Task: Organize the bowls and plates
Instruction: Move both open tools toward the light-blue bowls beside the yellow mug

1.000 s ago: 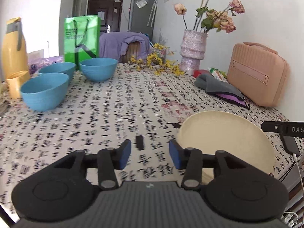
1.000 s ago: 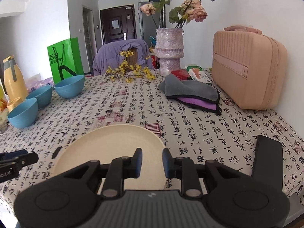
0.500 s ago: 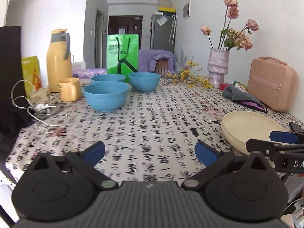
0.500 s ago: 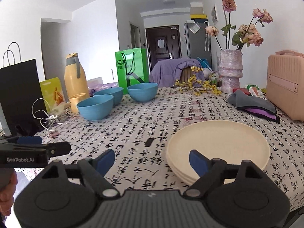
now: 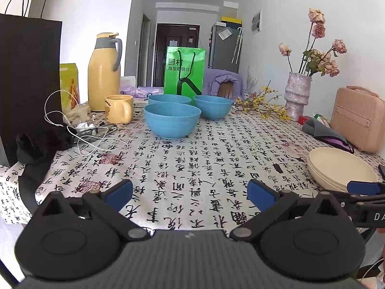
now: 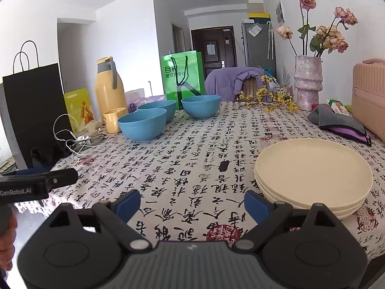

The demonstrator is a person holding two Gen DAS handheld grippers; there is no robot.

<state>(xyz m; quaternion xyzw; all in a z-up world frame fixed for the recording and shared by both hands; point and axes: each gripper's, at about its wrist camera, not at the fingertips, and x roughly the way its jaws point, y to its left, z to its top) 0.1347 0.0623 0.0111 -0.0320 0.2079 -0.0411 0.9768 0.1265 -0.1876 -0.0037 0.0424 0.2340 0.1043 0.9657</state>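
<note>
Both tools wide apart, empty – left tool | right tool | cream plates stacked beside it

The pink case is cut off by the right wrist view's right edge.

Bright, even daylight, soft shadows, sharp focus, strong fisheye warp + dark corners.
</note>
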